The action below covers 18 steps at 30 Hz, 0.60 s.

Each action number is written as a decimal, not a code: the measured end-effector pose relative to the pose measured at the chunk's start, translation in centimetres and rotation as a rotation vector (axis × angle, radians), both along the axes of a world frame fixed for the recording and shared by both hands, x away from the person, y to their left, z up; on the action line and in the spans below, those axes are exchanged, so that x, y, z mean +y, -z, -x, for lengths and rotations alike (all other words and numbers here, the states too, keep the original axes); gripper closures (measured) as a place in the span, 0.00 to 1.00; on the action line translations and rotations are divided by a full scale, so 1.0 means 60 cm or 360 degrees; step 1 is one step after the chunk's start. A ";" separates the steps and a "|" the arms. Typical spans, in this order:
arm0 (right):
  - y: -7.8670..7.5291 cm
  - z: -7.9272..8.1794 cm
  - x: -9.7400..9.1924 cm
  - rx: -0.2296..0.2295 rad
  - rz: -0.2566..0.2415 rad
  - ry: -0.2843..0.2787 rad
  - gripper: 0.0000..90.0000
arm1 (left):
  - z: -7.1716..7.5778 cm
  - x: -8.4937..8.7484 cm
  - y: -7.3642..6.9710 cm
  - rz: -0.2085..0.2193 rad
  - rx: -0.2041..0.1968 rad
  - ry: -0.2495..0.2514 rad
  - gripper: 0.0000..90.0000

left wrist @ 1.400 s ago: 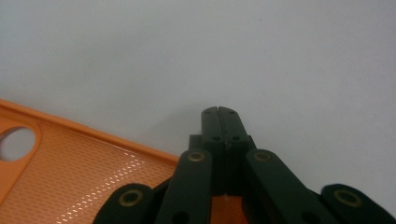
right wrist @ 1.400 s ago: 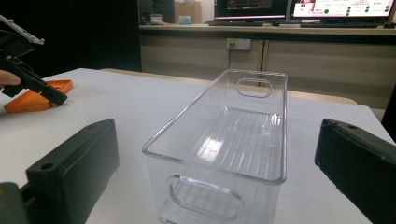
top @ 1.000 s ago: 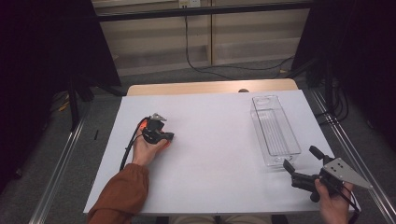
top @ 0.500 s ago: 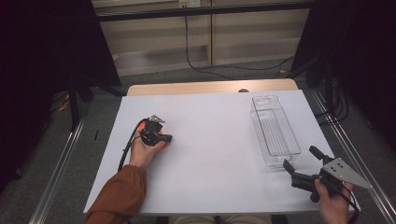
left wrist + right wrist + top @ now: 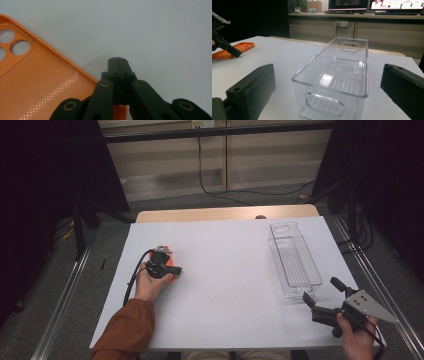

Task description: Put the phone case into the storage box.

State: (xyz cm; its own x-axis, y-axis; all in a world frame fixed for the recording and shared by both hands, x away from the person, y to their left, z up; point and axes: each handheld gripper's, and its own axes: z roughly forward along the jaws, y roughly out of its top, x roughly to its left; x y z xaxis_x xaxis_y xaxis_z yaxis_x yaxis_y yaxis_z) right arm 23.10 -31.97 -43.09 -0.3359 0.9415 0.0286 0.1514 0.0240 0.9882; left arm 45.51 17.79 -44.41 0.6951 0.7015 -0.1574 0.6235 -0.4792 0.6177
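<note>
On the left of the white worktop (image 5: 225,285), the left gripper (image 5: 172,270) sits over an orange phone case (image 5: 37,85) that lies flat, its 3 camera holes showing. The jaws are pressed together with nothing between them, their tips on bare worktop just beside the case's edge — not clamped on it. Well apart to the right stands a clear plastic bin (image 5: 294,261), long and empty, running near to far. At the near right corner the right gripper (image 5: 322,292) points at the bin's near end — jaws wide apart, holding nothing.
</note>
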 end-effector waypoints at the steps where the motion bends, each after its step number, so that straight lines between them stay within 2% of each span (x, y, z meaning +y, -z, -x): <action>1: 0.000 0.000 0.000 0.0001 0.0000 0.0000 0.00 | 0.001 0.001 0.000 -0.0003 0.0007 0.0009 1.00; 7: 0.000 0.001 0.001 0.0000 -0.0002 -0.0004 0.00 | 0.006 0.011 -0.001 0.0019 0.0041 0.0013 1.00; 11: 0.000 0.001 0.001 0.0002 -0.0001 -0.0007 0.00 | 0.008 0.016 -0.003 0.0006 0.0054 0.0027 1.00; 18: 0.000 0.001 0.001 0.0002 0.0002 0.0004 0.00 | 0.013 0.019 -0.002 0.0021 0.0070 -0.0005 1.00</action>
